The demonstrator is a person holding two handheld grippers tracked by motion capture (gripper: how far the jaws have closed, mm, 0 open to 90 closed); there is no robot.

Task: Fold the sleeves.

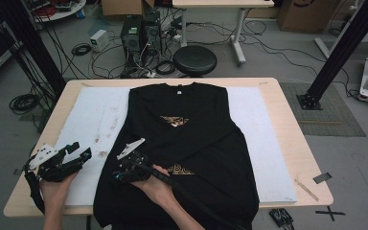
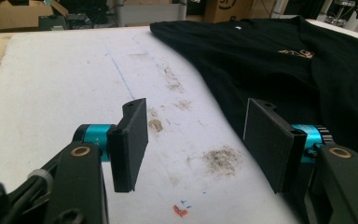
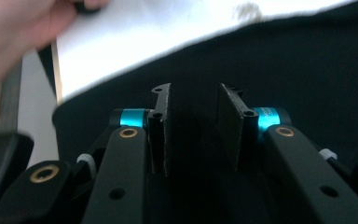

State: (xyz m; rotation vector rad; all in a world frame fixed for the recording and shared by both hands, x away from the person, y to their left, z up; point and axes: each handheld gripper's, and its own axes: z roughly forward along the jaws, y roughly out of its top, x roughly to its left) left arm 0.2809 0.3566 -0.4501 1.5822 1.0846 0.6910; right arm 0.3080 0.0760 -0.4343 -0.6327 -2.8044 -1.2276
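- Here, the wooden table (image 1: 287,120) spans the middle of the high view, with a white mat (image 1: 88,129) spread across its top.
- A black shirt (image 1: 191,143) lies flat on that mat, collar toward the top of the frame, its hem hanging over the table's near edge at the bottom centre.
- Your right gripper (image 1: 120,173) sits low on the shirt's left edge, lower centre of the frame; in the right gripper view (image 3: 193,126) its jaws stand narrowly apart over the dark cloth, and you cannot tell whether any fabric is pinched.
- Your left gripper (image 1: 76,152) hovers at lower left, over the mat's stained margin; in the left gripper view (image 2: 196,140) its jaws stand wide apart, holding nothing, beside the shirt's edge.
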